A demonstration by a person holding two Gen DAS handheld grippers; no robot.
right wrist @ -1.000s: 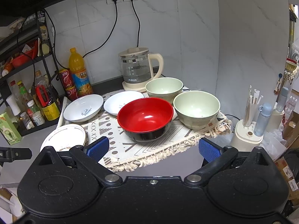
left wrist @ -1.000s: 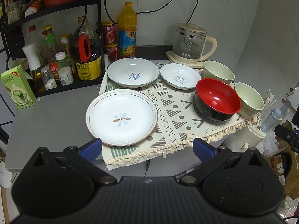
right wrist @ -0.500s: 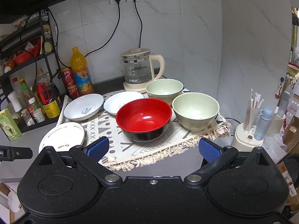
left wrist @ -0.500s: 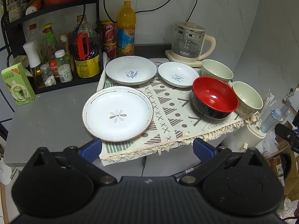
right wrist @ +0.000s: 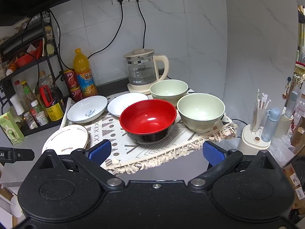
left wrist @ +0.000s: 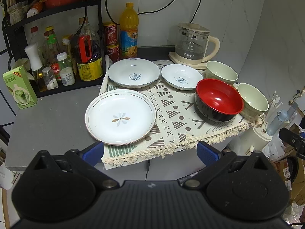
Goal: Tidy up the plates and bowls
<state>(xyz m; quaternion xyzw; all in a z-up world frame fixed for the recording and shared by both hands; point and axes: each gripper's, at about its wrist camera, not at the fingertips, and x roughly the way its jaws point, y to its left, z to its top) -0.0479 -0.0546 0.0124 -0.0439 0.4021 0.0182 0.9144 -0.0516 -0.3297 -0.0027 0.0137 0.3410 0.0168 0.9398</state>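
On a patterned mat (left wrist: 177, 114) lie a flat white plate with a flower mark (left wrist: 120, 116) at the front left, a deep white plate (left wrist: 134, 72) and a smaller white plate (left wrist: 182, 76) behind it. A red and black bowl (left wrist: 219, 99) and two pale green bowls (left wrist: 221, 72) (left wrist: 252, 100) stand at the right. My left gripper (left wrist: 150, 151) is open and empty, short of the mat's front edge. My right gripper (right wrist: 156, 150) is open and empty in front of the red bowl (right wrist: 148, 119).
A glass kettle (left wrist: 192, 43) stands behind the bowls. A black rack with bottles and jars (left wrist: 57, 61), an orange drink bottle (left wrist: 128, 31) and a green carton (left wrist: 19, 86) crowd the back left. A white appliance with straws (right wrist: 256, 133) stands off the table's right edge.
Both grippers have drawn back a little from the table; the dishes look slightly farther in both views. No dish has moved.
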